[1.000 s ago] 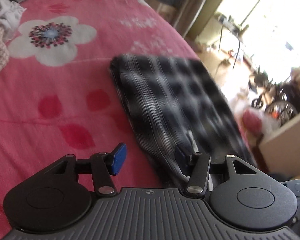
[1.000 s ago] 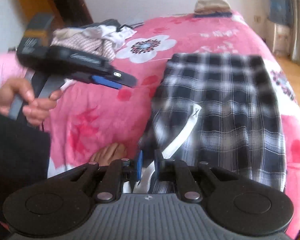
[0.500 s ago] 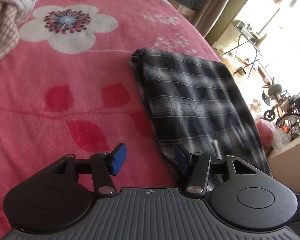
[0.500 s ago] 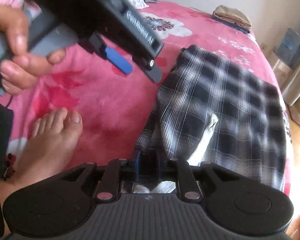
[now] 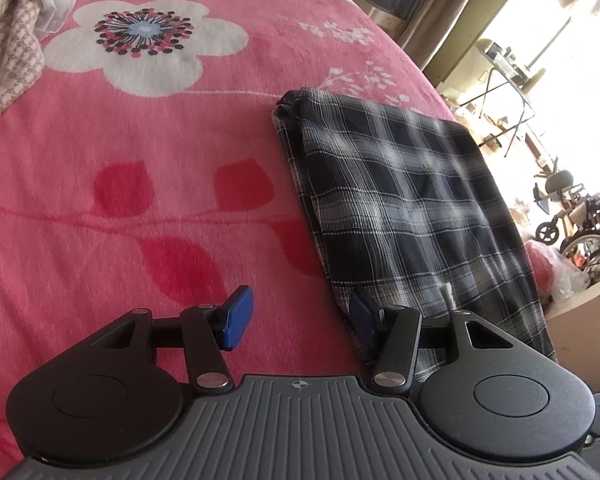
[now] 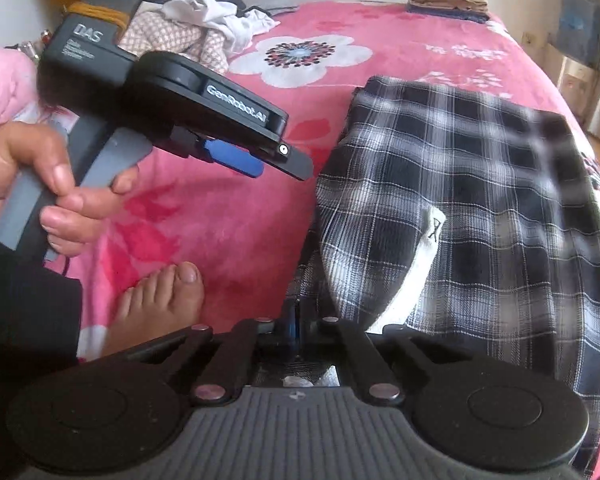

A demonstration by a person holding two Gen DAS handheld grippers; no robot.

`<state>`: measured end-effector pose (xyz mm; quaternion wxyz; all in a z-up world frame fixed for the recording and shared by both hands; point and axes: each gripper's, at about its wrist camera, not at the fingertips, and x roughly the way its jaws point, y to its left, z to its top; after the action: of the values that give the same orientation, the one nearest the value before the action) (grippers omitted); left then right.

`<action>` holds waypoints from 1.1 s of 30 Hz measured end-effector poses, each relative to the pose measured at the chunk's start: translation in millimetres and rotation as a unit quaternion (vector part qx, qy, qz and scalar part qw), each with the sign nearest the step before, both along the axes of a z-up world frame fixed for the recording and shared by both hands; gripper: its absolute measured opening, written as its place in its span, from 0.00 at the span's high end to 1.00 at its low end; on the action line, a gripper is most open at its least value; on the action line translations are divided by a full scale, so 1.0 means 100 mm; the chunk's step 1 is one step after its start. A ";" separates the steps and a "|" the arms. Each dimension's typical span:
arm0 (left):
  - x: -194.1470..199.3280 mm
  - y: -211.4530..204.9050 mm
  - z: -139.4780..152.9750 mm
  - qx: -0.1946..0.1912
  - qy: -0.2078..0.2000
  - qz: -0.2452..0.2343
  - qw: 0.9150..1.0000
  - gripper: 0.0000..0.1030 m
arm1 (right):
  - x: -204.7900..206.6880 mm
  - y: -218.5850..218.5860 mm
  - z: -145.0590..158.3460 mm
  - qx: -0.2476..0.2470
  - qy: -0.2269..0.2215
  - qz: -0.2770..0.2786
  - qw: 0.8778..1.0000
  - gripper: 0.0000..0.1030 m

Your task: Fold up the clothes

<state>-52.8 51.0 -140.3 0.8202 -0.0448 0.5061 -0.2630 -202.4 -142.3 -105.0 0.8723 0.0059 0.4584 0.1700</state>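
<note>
- Left wrist view: left gripper hangs over the pink floral blanket, jaws apart, nothing between the blue pads.
- Plaid garment lies flat on the blanket, right of the gripper. Long axis runs from the near edge by the right pad away toward a bunched far corner, angled slightly left.
- The gripper's right pad sits just over the garment's near-left edge; can't tell if it touches.
- Loose pile of clothes at far left, well apart from the plaid.
- Right wrist view: right gripper has its jaws together, clamped on the plaid garment's near-left corner.
- That corner is lifted, showing a white inner lining.
- Garment's long axis points away from the camera, up the bed.
- Left gripper seen side-on, held in a hand, above the blanket left of the garment.
- Bare foot on the blanket, near the right gripper.
- Folded stack at the bed's far end.
</note>
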 end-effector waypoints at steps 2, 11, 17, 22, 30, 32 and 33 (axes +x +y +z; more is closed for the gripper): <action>0.00 -0.01 0.00 0.007 -0.004 -0.003 1.000 0.48 | -0.02 -0.03 0.05 0.014 0.000 0.005 1.000 0.99; 0.00 -0.04 -0.06 0.025 -0.012 -0.011 1.000 0.48 | 0.03 -0.05 -0.12 0.050 0.053 0.011 0.997 0.99; -0.07 -0.07 0.01 0.021 -0.037 -0.032 0.999 0.48 | 0.05 -0.11 -0.24 0.084 0.111 -0.003 0.990 0.97; -0.14 -0.12 0.09 0.014 -0.054 -0.051 0.997 0.48 | -0.28 -0.36 0.04 0.058 0.104 -0.010 0.993 0.96; -0.36 -0.41 0.27 -0.025 -0.079 -0.133 0.988 0.48 | -0.77 -0.79 0.15 0.076 0.114 -0.090 0.986 0.96; -0.48 -0.55 0.30 -0.026 -0.084 -0.171 0.981 0.48 | -0.81 -0.84 0.26 0.066 0.076 -0.115 0.988 0.95; -0.54 -0.64 0.28 -0.015 -0.085 -0.198 0.976 0.48 | -0.82 -0.86 0.29 0.060 0.066 -0.128 0.988 0.95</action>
<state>-107.0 -12.8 -111.9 0.7910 0.0661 0.4294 -0.4308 -284.8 -228.4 -76.2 0.8529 0.1281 0.4992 0.0833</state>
